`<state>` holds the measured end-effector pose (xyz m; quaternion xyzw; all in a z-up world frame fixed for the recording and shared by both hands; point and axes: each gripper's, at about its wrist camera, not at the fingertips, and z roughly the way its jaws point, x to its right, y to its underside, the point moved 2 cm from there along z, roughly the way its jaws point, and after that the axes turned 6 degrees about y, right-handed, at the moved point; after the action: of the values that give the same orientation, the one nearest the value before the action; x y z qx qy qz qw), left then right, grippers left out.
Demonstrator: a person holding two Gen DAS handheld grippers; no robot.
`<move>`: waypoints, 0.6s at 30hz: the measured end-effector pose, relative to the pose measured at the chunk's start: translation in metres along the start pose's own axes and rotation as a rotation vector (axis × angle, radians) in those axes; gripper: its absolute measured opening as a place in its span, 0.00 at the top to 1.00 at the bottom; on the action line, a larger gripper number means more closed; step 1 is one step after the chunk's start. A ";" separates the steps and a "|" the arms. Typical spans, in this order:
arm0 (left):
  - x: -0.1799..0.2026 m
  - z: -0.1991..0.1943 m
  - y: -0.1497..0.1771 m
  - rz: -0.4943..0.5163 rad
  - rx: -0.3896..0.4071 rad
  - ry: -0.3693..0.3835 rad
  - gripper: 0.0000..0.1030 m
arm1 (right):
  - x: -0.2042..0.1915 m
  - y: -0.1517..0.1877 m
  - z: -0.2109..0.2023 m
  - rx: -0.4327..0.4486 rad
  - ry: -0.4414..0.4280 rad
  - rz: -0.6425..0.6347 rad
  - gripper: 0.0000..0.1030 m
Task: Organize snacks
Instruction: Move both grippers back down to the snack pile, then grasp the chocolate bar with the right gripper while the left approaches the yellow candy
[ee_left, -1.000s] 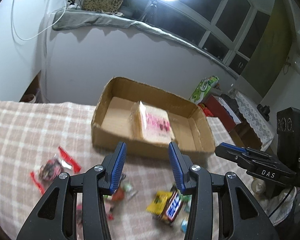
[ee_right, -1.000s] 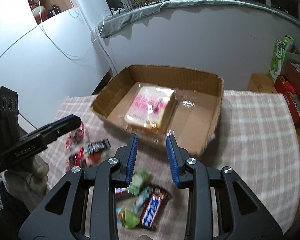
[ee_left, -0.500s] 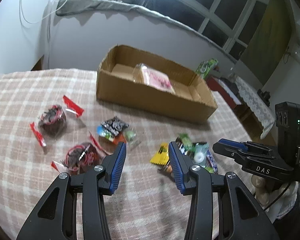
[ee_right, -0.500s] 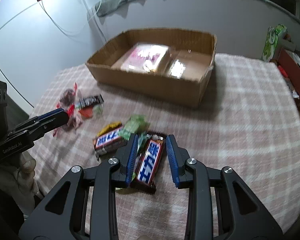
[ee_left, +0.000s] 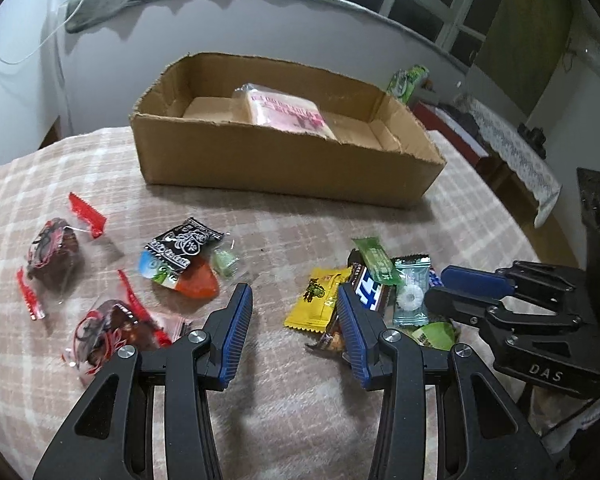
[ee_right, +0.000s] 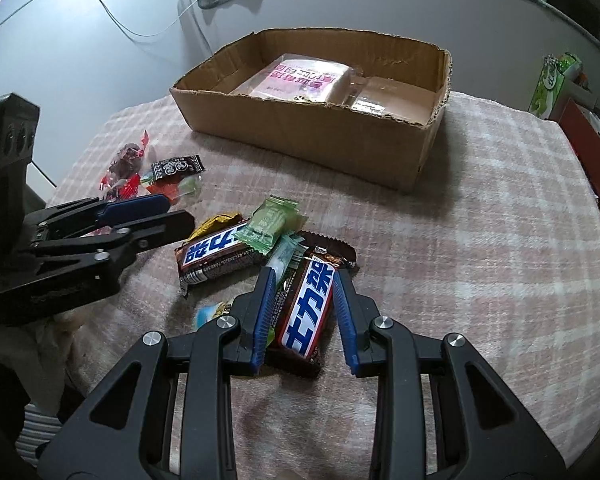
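Observation:
A cardboard box [ee_left: 284, 164] [ee_right: 300, 128] at the table's far side holds a pink wrapped bread pack [ee_left: 288, 114] [ee_right: 308, 78]. My right gripper [ee_right: 300, 304] is open, its fingers either side of a brown Snickers bar [ee_right: 306, 312] lying on the cloth; contact cannot be told. A second Snickers bar [ee_right: 216, 254], a green candy [ee_right: 270, 224] and a yellow packet [ee_left: 320, 298] lie in a heap beside it. My left gripper [ee_left: 294, 328] is open and empty, low over bare cloth left of the heap.
The table has a pink plaid cloth [ee_right: 480, 260]. Left of the heap lie a black-and-white packet [ee_left: 182, 246], an orange sweet [ee_left: 198, 282] and two red-wrapped dark snacks [ee_left: 54, 248] [ee_left: 108, 328]. A green carton [ee_right: 554, 80] stands beyond the right table edge.
Both grippers have pulled back from the box and dropped low over the loose snacks. My right gripper now straddles the Snickers bar.

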<state>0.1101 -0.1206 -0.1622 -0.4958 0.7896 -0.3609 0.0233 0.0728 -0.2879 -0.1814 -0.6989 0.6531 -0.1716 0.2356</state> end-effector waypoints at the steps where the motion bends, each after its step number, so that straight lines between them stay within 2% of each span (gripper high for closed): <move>1: 0.001 0.001 0.000 0.004 -0.005 -0.003 0.59 | 0.000 0.001 0.001 0.001 0.007 -0.008 0.70; 8: 0.005 0.002 0.004 0.048 -0.014 -0.029 0.60 | 0.004 0.001 0.009 -0.025 0.026 -0.027 0.69; 12: 0.012 0.004 0.003 0.078 -0.018 -0.017 0.60 | 0.004 0.004 0.014 -0.039 0.043 -0.036 0.69; 18: 0.008 0.010 -0.005 0.069 -0.020 -0.017 0.60 | 0.005 0.002 0.017 -0.038 0.050 -0.046 0.69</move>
<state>0.1140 -0.1333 -0.1642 -0.4717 0.8095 -0.3476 0.0375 0.0810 -0.2907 -0.1970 -0.7137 0.6457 -0.1819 0.2017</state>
